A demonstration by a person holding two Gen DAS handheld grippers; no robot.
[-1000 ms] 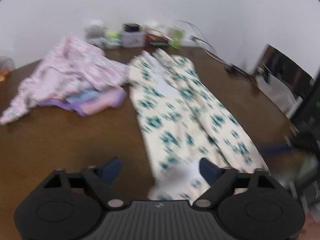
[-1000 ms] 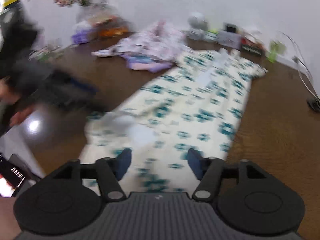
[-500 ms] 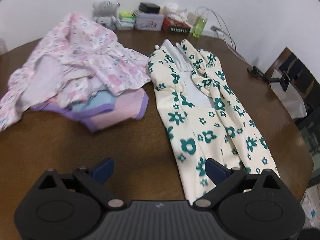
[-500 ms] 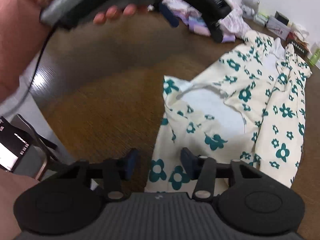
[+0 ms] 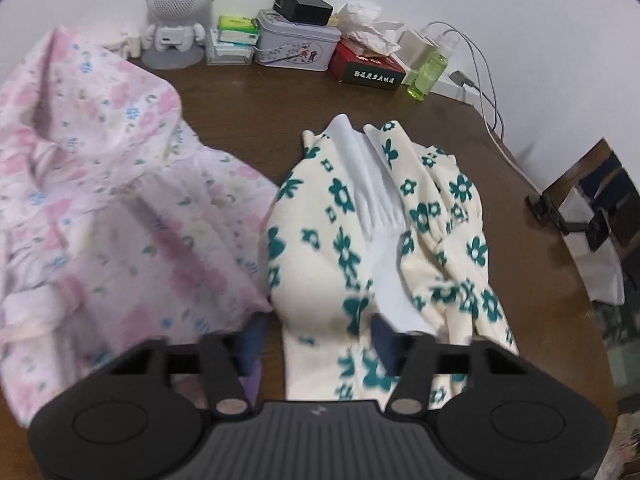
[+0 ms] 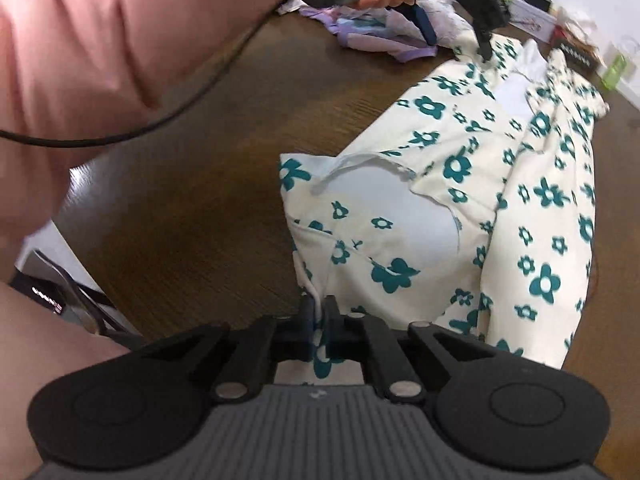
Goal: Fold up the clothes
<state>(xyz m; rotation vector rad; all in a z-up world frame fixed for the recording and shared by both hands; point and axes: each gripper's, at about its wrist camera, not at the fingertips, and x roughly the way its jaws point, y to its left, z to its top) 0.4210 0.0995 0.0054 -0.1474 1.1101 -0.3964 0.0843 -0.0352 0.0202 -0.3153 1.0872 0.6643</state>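
A cream garment with teal flowers (image 5: 344,240) lies lengthwise on a dark wooden bench (image 6: 180,200), its white lining showing down the middle. The right hand-held gripper (image 6: 319,316) has just closed its jaws tight on the near hem of this garment, with a fold of cloth and a white cord pinched between the blue pads. The left hand-held gripper (image 5: 318,338) has just been narrowing; its jaws stand partly apart over the garment's left half, cloth lying between them, and whether the pads press on it cannot be told. In the right wrist view a pink sleeve (image 6: 120,40) holds that left tool over the far end. A pink floral garment (image 5: 100,200) is heaped just beside the cream one. A white speaker figure (image 5: 176,12), a tin (image 5: 296,44), a red box (image 5: 368,68) and a green bottle (image 5: 426,70) line the wall
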